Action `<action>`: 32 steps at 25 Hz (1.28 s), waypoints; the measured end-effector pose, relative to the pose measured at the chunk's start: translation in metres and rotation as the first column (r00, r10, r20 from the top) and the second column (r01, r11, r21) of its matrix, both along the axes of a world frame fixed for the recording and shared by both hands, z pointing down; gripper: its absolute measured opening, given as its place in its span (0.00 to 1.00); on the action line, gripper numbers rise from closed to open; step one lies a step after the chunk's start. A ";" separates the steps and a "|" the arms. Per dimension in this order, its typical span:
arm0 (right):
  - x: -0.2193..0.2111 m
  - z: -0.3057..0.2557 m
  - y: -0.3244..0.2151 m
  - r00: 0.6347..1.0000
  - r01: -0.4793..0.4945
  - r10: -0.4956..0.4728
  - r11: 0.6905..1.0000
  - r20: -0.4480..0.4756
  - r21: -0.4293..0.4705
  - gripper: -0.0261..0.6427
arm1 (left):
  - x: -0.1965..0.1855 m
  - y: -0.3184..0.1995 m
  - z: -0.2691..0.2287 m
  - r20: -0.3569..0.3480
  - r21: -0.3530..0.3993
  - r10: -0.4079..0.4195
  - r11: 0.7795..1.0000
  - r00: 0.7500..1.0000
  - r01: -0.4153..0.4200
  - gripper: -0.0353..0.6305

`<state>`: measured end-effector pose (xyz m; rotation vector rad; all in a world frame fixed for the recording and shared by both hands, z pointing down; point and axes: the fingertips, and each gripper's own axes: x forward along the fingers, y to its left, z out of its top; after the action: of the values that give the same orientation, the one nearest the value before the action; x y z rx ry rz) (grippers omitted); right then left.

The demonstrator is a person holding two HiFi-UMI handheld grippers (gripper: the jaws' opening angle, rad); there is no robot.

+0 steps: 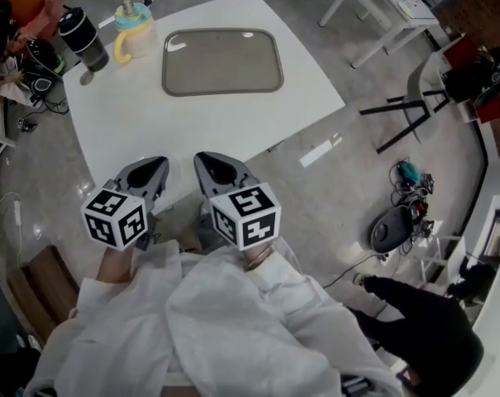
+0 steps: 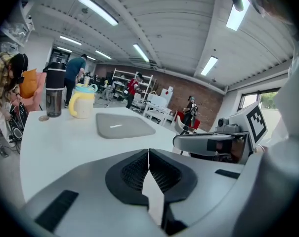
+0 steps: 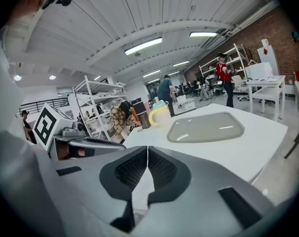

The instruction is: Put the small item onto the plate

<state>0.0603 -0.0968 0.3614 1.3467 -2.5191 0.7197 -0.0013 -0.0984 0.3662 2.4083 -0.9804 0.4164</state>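
Sleeves of a white coat (image 1: 216, 329) filled the bottom of the head view, with both tools poking out just past the near corner of the white table (image 1: 192, 122). The left gripper (image 2: 149, 154) had its jaws pressed together on nothing, and so did the right gripper (image 3: 147, 149).

So I'd say this was the approach step, nothing picked up yet. The grey rounded plate (image 1: 222, 60) sat bare mid-table. My best guess for the small item was the little round disc (image 1: 86, 78) on the tabletop just beside the black tumbler (image 1: 83, 38), near the yellow sippy cup (image 1: 132, 33) and well apart from both grippers.

The next move would call for reaching across to the far left corner, opening one gripper and pinching something that flat without bumping the tumbler.
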 end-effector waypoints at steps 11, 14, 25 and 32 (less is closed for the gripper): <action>-0.006 0.007 -0.025 0.995 0.101 -0.101 0.995 -0.007 -0.011 0.06 | 0.000 -0.014 0.011 -0.026 -0.052 -0.038 0.998 0.999 0.036 0.07; -0.009 0.014 -0.030 0.994 0.105 -0.105 0.994 -0.001 -0.035 0.06 | -0.008 -0.017 0.018 -0.023 -0.079 -0.051 0.996 0.998 0.049 0.07; -0.044 0.037 -0.031 0.989 0.148 -0.151 0.981 -0.010 -0.124 0.06 | -0.043 -0.027 0.036 -0.036 -0.178 -0.098 0.980 0.995 0.090 0.07; -0.061 0.062 -0.020 0.977 0.199 -0.210 0.957 -0.031 -0.210 0.06 | -0.075 -0.026 0.054 0.003 -0.214 -0.129 0.969 0.992 0.127 0.07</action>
<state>-0.0012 -0.1173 0.4238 1.0060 -2.4181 0.8604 -0.0763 -0.1239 0.4203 2.1400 -1.0246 0.4374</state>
